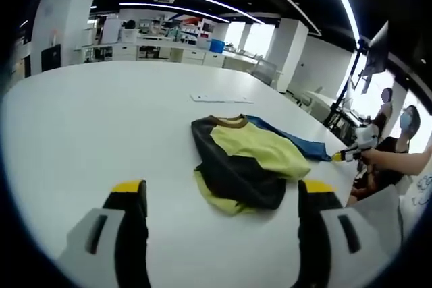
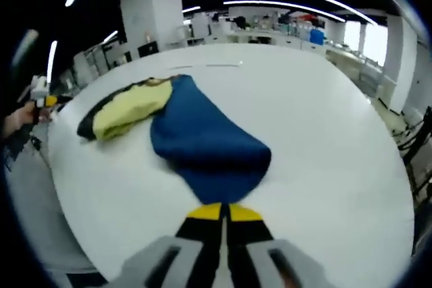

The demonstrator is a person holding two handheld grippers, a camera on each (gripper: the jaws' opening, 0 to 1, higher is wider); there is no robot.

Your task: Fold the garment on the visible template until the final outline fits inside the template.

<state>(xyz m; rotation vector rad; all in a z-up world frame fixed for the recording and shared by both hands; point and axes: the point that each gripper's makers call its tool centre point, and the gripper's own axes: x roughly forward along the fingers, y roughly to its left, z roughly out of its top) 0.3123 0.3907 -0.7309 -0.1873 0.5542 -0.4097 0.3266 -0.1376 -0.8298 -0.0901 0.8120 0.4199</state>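
The garment [image 1: 246, 163] lies crumpled on the white table [image 1: 101, 119], with yellow, black and blue parts and a brown collar. My left gripper [image 1: 223, 190] is open, its yellow-tipped jaws wide apart, just short of the garment's near edge and holding nothing. A blue part [image 1: 304, 145] stretches right to my right gripper [image 1: 345, 155], held in a person's hand. In the right gripper view the blue part [image 2: 206, 143] runs down into my right gripper [image 2: 223, 212], whose jaws are shut on its hem. The yellow part [image 2: 125, 116] lies beyond. My left gripper [image 2: 42, 96] is small at the far left.
A thin pale strip [image 1: 217, 98] lies flat on the table beyond the garment, also seen as the pale strip [image 2: 223, 65]. People [image 1: 405, 129] are at the table's right edge. Desks and shelves [image 1: 155, 42] line the far wall. A chair [image 2: 422, 146] stands by the table rim.
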